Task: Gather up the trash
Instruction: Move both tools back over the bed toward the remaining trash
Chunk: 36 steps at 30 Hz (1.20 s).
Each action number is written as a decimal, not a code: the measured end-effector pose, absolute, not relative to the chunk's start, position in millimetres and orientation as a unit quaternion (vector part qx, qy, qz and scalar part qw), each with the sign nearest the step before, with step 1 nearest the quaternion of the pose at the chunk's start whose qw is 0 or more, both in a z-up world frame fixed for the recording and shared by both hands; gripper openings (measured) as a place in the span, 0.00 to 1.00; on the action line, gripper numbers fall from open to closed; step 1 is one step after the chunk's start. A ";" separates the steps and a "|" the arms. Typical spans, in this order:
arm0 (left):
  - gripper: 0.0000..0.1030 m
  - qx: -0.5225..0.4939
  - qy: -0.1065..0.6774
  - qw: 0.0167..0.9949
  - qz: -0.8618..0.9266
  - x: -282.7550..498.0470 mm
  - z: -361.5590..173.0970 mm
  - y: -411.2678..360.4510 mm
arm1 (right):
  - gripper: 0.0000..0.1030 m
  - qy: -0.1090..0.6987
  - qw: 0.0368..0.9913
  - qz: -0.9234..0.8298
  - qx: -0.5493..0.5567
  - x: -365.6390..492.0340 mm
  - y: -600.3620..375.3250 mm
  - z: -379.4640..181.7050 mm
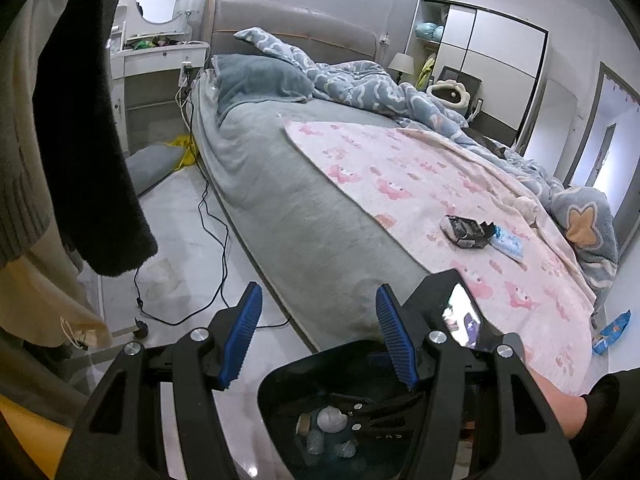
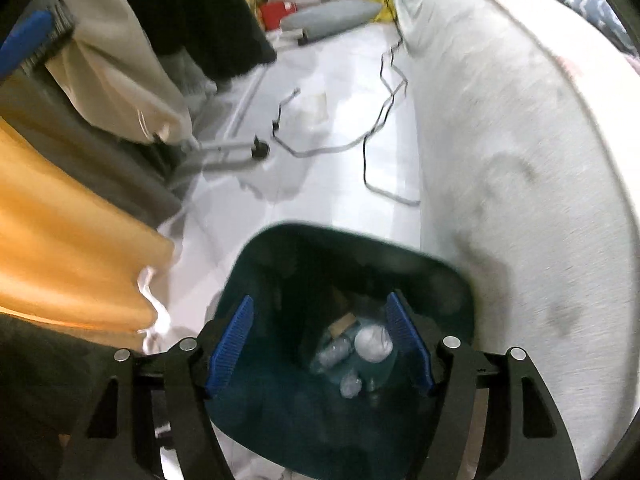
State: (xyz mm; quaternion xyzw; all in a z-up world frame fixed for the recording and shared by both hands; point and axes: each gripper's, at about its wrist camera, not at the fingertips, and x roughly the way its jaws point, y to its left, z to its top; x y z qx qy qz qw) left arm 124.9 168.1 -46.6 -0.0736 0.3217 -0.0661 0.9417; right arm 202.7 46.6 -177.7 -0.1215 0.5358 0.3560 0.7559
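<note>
Over bin (image 2: 352, 256): right tool (image 2: 320, 344) open, empty.

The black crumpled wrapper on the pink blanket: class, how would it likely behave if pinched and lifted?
The black crumpled wrapper is probably light and floppy: it looks creased and partly flattened. It may crush further rather than resist, since its torn edge stands ragged. It seems unlikely to roll, lying flat on the soft pink blanket, though the fabric may give under a push.

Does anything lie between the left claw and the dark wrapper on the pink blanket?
Nothing visible does. The left claw is open and empty, and only bare grey sheet and pink blanket lie between it and the dark wrapper. A blue packet lies just past the wrapper, touching it.
</note>
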 end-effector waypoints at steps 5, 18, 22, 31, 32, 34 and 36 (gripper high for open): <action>0.64 -0.066 0.311 0.946 -0.071 132.0 -35.7 154.5 | 0.71 0.490 0.784 0.369 -0.099 210.9 31.1 -147.7; 0.77 -0.056 0.303 0.947 -0.089 165.4 -24.9 110.3 | 0.74 0.407 0.839 0.355 -0.060 245.7 -29.9 -86.7; 0.80 -0.052 0.299 0.948 -0.095 178.3 -21.6 94.4 | 0.75 0.393 0.851 0.344 -0.056 258.2 -52.7 -74.8; 0.91 -0.038 0.301 0.945 -0.123 208.3 -21.5 50.5 | 0.76 0.372 0.875 0.307 -0.031 292.8 -112.3 -58.1; 0.91 -0.038 0.300 0.945 -0.126 211.2 -21.7 46.9 | 0.76 0.369 0.879 0.300 -0.029 298.2 -121.3 -56.1; 0.92 -0.037 0.302 0.943 -0.133 218.1 -22.8 37.4 | 0.76 0.366 0.884 0.291 -0.024 305.9 -135.2 -53.2; 0.92 -0.034 0.305 0.942 -0.139 225.0 -25.1 27.8 | 0.76 0.363 0.888 0.282 -0.022 312.1 -145.7 -51.4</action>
